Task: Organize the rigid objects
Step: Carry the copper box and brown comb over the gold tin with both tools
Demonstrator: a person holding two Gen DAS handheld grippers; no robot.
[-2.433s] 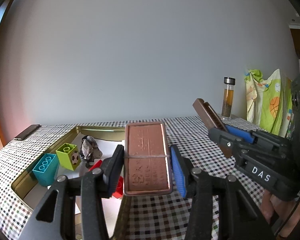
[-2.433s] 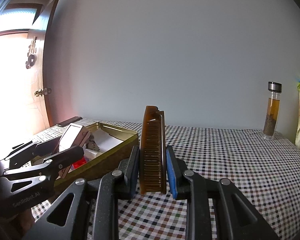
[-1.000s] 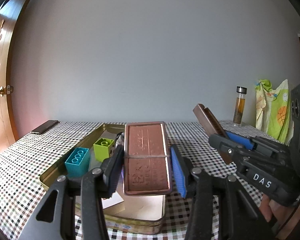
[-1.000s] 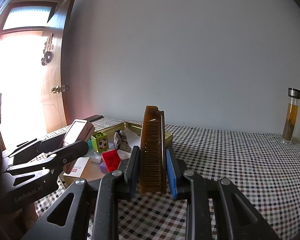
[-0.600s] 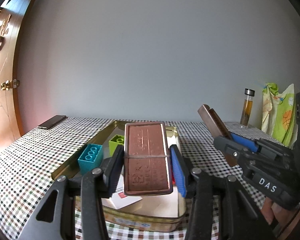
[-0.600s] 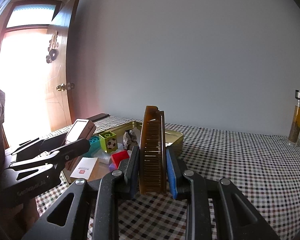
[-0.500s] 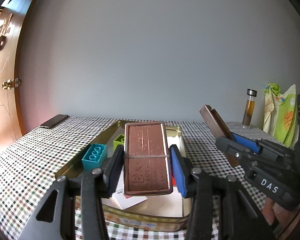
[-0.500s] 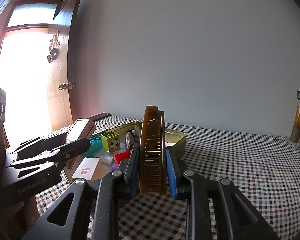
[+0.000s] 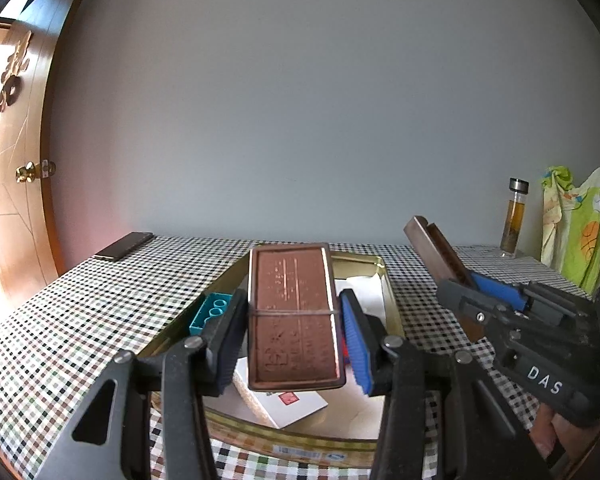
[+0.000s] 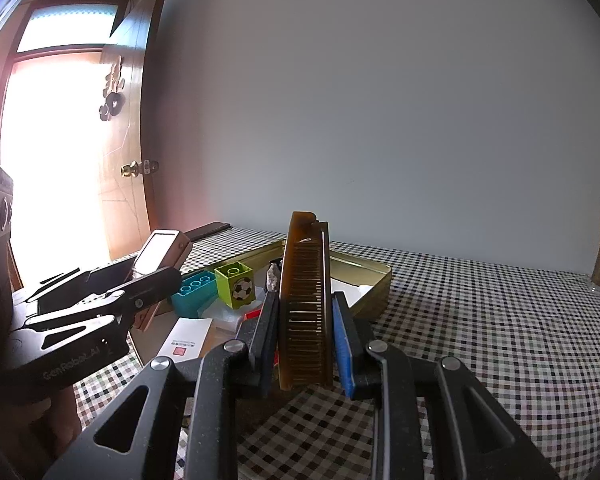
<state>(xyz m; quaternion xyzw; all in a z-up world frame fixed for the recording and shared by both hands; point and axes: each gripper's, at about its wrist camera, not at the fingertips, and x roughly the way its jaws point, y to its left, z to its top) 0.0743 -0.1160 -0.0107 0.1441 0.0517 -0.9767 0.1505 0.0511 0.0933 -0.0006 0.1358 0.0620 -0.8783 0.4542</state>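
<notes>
Brown embossed case (image 9: 294, 316) clamped between our left gripper (image 9: 296, 330) pads above the gold tin (image 9: 390, 280), amber comb (image 10: 306, 304) pinched upright in our right gripper (image 10: 306, 336).

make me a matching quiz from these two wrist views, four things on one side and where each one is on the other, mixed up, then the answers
Things:
1. brown comb
2. copper tin
3. teal block
4. glass bottle

Places:
A. inside the gold tray
B. between the right gripper's fingers
C. standing on the checked table, far side
D. between the left gripper's fingers

Pairs: 1-B, 2-D, 3-A, 4-C
</notes>
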